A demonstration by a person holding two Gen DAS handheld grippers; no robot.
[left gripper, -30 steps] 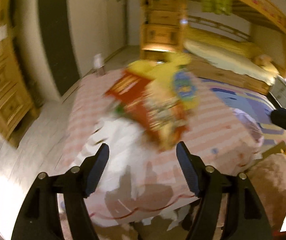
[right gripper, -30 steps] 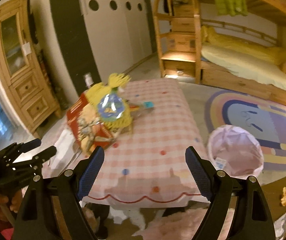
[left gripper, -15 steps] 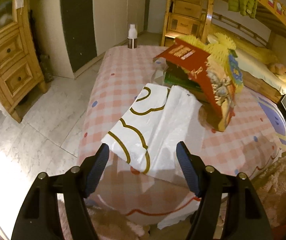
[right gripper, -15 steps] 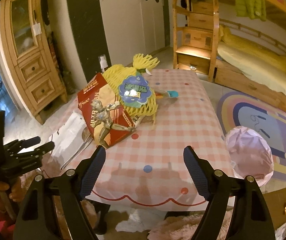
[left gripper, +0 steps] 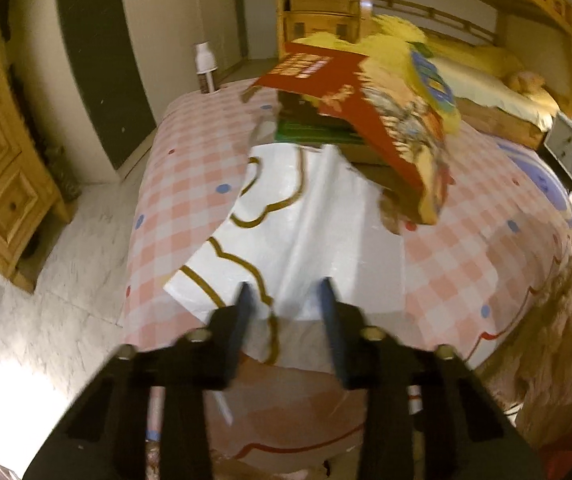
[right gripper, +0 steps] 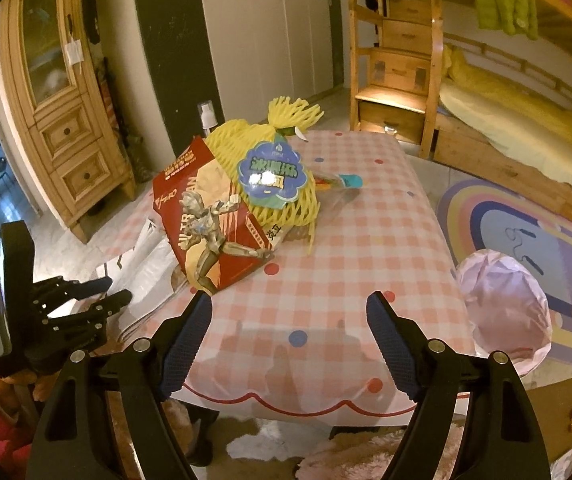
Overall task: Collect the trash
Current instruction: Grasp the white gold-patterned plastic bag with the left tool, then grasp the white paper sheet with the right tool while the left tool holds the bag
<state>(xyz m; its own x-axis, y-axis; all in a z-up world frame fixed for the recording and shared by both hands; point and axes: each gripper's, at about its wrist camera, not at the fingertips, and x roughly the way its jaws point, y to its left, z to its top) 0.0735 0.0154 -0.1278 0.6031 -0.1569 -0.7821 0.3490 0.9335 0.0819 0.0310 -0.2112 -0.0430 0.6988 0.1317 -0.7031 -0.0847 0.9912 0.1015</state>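
A white plastic bag with gold lines lies on the checked table, its near edge hanging over the table edge. My left gripper is half closed, its fingers on either side of that near edge, not clamped. It also shows in the right wrist view, beside the white bag. A red toy box and a yellow foam net with a blue label lie behind the bag. My right gripper is open and empty above the table's near edge.
A bin lined with a pink bag stands right of the table. A small wrapper lies further back on the table. A white spray bottle stands at the far edge. A wooden cabinet is left, a bunk bed right.
My left gripper has moved down to the white bag's near edge and its jaws have narrowed around it. My right gripper has moved slightly closer to the table and stays open.
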